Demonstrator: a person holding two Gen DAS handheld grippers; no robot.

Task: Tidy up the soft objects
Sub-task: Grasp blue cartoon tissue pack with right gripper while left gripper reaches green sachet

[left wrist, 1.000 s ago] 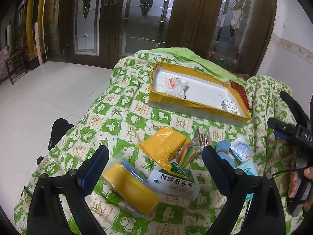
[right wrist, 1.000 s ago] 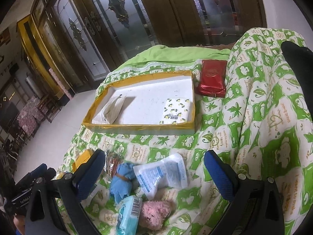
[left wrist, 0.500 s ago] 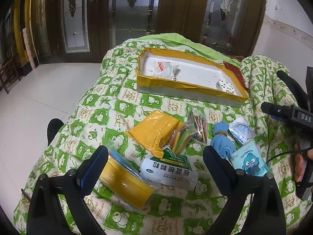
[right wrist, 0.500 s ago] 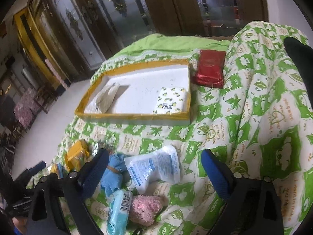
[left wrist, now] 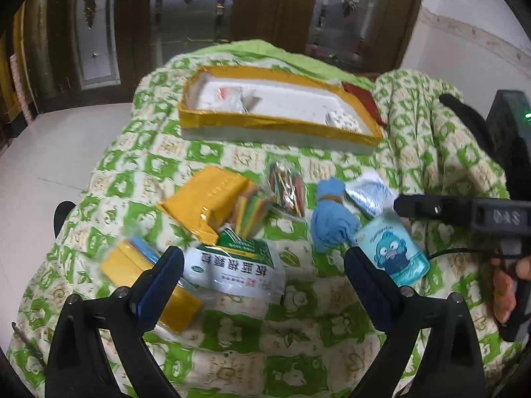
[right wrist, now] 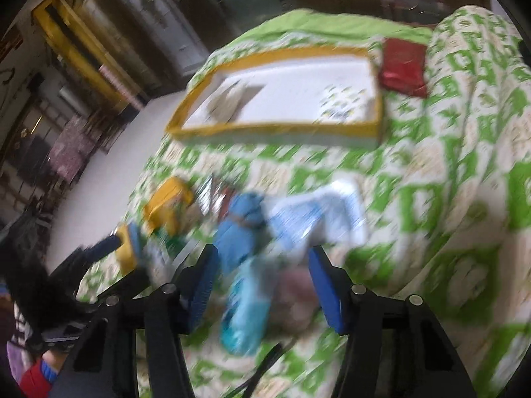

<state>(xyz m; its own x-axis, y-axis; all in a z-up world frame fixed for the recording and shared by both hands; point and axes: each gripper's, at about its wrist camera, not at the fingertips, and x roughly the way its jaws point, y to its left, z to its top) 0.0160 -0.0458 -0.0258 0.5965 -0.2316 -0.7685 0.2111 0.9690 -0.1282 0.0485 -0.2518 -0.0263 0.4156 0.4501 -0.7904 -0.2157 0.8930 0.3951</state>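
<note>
Loose soft items lie on a green-and-white patterned quilt (left wrist: 232, 159). My left gripper (left wrist: 262, 265) stands open low over a white-and-green medicine packet (left wrist: 232, 265), with a yellow pack (left wrist: 132, 265) under its left finger. My right gripper (right wrist: 264, 268) is closing its jaws. A light blue tissue pack (right wrist: 245, 308) and a pink fuzzy thing (right wrist: 295, 288) lie between its pads, which stand clear of both in the blurred view. A blue cloth bundle (right wrist: 239, 238) and a white-blue sachet (right wrist: 318, 212) lie just beyond. The yellow-rimmed tray (left wrist: 278, 122) holds a white bag and a patterned tissue pack.
A yellow pouch (left wrist: 205, 195), coloured strips (left wrist: 252, 209) and a clear bag of sticks (left wrist: 285, 189) lie mid-quilt. A red packet (right wrist: 403, 66) sits right of the tray. The quilt humps up at the right (right wrist: 481, 132). Tiled floor (left wrist: 49, 152) lies to the left, glass doors behind.
Both grippers have come lower and closer to the items on the quilt. The right gripper's jaws have narrowed from wide open around the tissue pack and the pink thing.
</note>
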